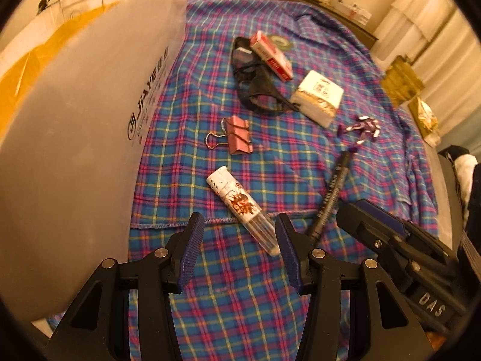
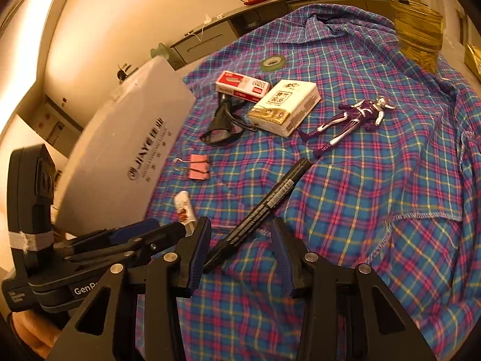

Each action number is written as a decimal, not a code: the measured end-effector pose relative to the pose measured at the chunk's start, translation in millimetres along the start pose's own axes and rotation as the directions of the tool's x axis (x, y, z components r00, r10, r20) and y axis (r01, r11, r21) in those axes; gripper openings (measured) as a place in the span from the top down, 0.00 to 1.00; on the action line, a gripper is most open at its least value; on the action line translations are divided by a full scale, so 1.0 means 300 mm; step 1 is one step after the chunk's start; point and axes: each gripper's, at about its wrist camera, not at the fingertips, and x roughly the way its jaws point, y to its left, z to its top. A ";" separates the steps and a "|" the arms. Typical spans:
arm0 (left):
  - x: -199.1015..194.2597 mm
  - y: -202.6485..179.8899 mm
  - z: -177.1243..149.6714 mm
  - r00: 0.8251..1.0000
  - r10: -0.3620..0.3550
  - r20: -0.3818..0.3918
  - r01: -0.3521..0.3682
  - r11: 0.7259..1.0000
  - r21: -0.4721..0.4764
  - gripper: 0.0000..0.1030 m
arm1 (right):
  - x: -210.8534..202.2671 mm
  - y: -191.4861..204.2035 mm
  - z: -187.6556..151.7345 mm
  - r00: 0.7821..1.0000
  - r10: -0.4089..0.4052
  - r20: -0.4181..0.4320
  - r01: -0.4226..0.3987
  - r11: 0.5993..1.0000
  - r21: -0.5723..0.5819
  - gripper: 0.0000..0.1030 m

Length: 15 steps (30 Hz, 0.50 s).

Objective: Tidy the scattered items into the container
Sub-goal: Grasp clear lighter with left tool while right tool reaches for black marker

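On a plaid cloth (image 1: 240, 300) lie a white tube (image 1: 240, 203), a black marker (image 2: 264, 207), a pink binder clip (image 1: 237, 138), black sunglasses (image 1: 255, 84), a red-white box (image 1: 272, 55), a white-gold pack (image 2: 284, 106) and a purple figure (image 2: 351, 120). A translucent white container (image 1: 75, 120) stands at the left. My left gripper (image 1: 237, 240) is open, its jaws either side of the tube's near end. My right gripper (image 2: 240, 246) is open, with the marker's near end between its jaws.
A green tape roll (image 2: 272, 61) lies at the far side of the cloth. Gold packages (image 2: 418, 27) sit at the far right. A shelf with small items runs along the back wall. The two grippers are close side by side.
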 end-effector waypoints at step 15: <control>0.044 -0.043 0.008 0.995 0.084 0.062 -0.087 0.995 0.041 0.48 | 0.045 -0.067 -0.016 0.996 0.086 -0.002 -0.086 0.996 0.024 0.86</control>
